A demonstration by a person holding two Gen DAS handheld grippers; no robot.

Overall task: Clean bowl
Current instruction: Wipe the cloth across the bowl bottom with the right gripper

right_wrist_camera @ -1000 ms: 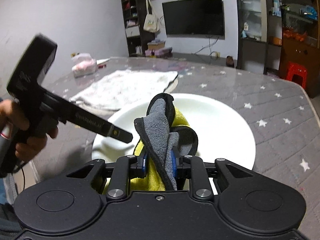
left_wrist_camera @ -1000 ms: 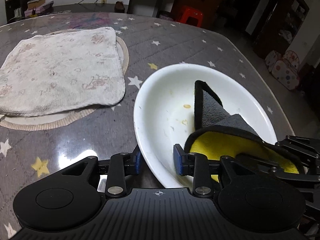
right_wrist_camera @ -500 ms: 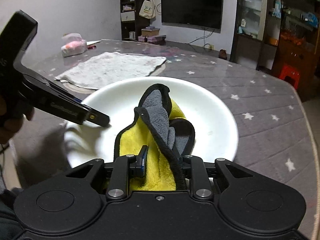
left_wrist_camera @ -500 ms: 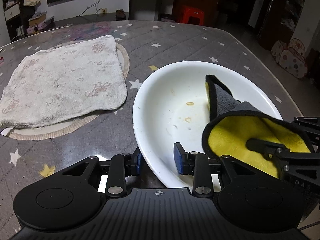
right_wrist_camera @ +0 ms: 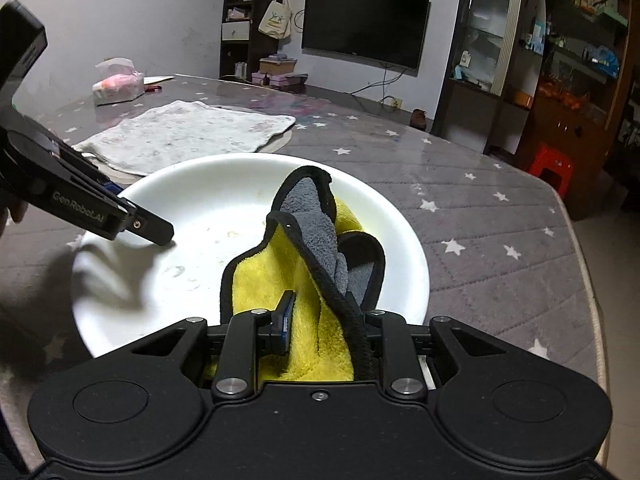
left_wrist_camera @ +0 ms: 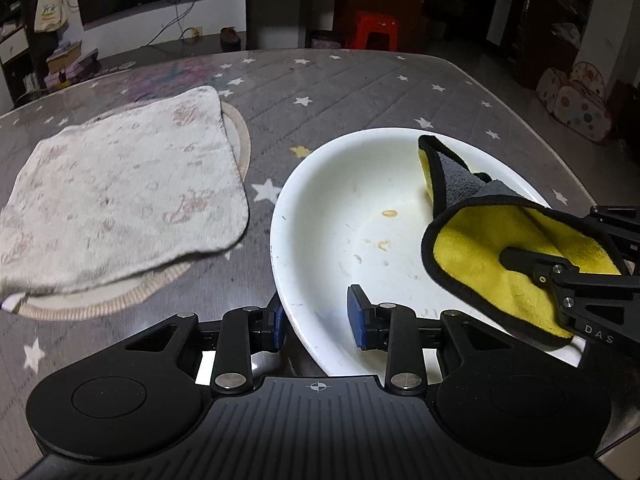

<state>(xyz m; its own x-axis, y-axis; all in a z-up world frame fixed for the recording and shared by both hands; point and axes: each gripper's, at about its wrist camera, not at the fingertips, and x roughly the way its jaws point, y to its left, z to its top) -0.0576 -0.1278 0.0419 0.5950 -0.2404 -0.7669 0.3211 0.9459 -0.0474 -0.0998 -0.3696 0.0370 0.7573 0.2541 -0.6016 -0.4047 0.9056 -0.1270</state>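
A wide white bowl (left_wrist_camera: 340, 200) stands on the star-patterned table, with small yellowish food specks (left_wrist_camera: 388, 213) on its inside. My left gripper (left_wrist_camera: 316, 320) is shut on the bowl's near-left rim, one blue pad outside and one inside; from the right wrist view its fingers (right_wrist_camera: 152, 228) reach over the bowl (right_wrist_camera: 224, 184) from the left. My right gripper (right_wrist_camera: 320, 320) is shut on a yellow and grey cloth (right_wrist_camera: 280, 280). The cloth (left_wrist_camera: 480, 248) rests against the bowl's right inner side, its grey tip pointing toward the far rim.
A white patterned towel (left_wrist_camera: 120, 184) lies over a round woven mat (left_wrist_camera: 236, 136) left of the bowl. A tissue pack (right_wrist_camera: 118, 86) sits at the table's far left. The table edge (left_wrist_camera: 560, 168) runs close behind the bowl's right side, with a red stool (left_wrist_camera: 374, 30) beyond.
The cloth and right gripper have slid from the bowl's middle toward its right side, uncovering more of the stained bottom. Both cameras have tipped up a little. The left grip on the rim is unchanged.
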